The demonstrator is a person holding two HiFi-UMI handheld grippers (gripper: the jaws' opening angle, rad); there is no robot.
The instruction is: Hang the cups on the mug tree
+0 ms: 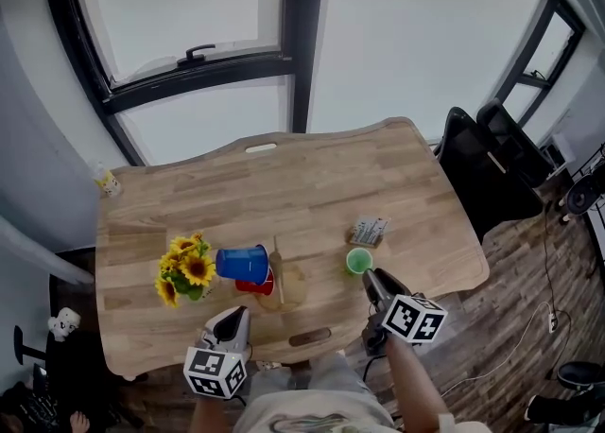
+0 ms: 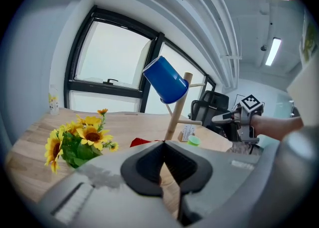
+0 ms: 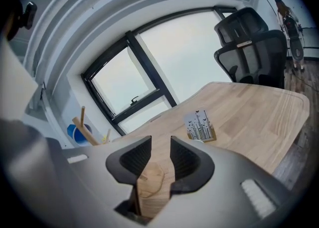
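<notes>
While the green cup [image 1: 359, 260] stands upright on the table, right of the mug tree [image 1: 280, 282] and just beyond the tips of the right gripper [image 1: 372, 276], it is the piece not yet hung. The blue cup [image 1: 242, 264] is already tipped mouth-down over an upper peg. A red cup [image 1: 257, 283] sits low by the tree's base; hung or lying, I cannot tell. Judgement on the green cup: small, handle-less, probably thin plastic, so light, stiff, not fragile, but smooth-walled and liable to slip or skate away if nudged. Best hold looks like the rim, one jaw inside and one outside, or across the body low down. It would then go over a free peg mouth-first, as the blue one does. Right gripper: jaws stand apart, only bare wood shows between them, nothing held. Left gripper [image 1: 236, 312]: jaws closed tip to tip, empty, at the near edge of the table facing the tree and the sunflowers [image 1: 184, 270] to its left. A small printed card box [image 1: 371, 230] lies just beyond the green cup and needs avoiding on approach. Surface: pale wooden tabletop [image 1: 312, 185] with a wavy outline and visible grain, flat and dry-looking, with moderate friction expected. Room: large dark-framed windows [image 1: 198, 6] on the far side, black office chairs [image 1: 487, 162] at the right, plank flooring, and a small bottle [image 1: 107, 181] at the far left corner.
</notes>
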